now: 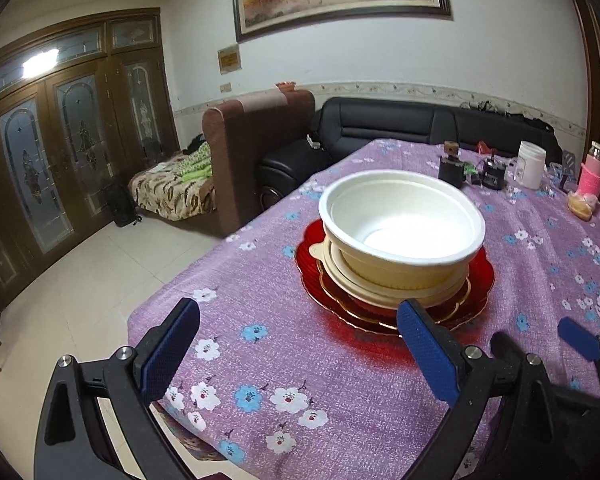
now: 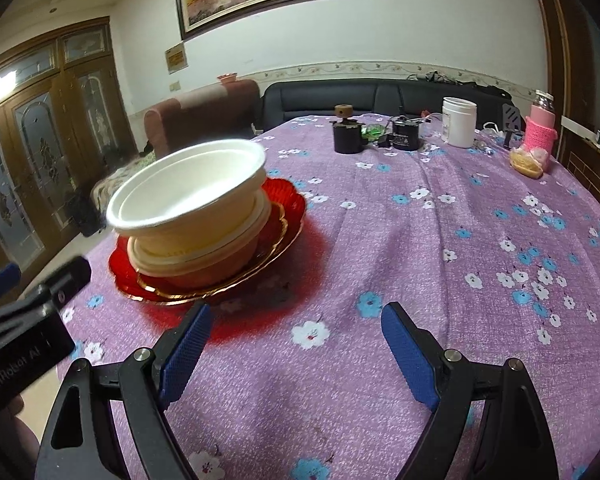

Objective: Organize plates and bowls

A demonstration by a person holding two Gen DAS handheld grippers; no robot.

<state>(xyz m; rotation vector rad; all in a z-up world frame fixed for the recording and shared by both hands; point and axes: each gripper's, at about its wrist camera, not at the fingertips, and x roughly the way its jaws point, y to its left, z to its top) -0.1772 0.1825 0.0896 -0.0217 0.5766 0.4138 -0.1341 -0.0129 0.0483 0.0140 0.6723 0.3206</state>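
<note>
A white foam bowl (image 1: 400, 220) sits on top of cream bowls (image 1: 396, 280), all stacked on red glass plates (image 1: 472, 300) with gold rims, on the purple flowered tablecloth (image 1: 320, 380). The stack also shows in the right wrist view, with the white bowl (image 2: 188, 188) above the red plates (image 2: 284, 208). My left gripper (image 1: 298, 316) is open and empty, just in front of the stack. My right gripper (image 2: 296, 320) is open and empty, to the right of the stack and short of it. Its tip shows in the left wrist view (image 1: 576, 336).
At the table's far end stand a black grinder (image 2: 348, 136), a black can (image 2: 406, 134), a white jar (image 2: 458, 122), a pink-sleeved bottle (image 2: 540, 128) and a bread bag (image 2: 528, 162). The table's left edge (image 1: 172, 292) drops to the floor. Sofas stand behind.
</note>
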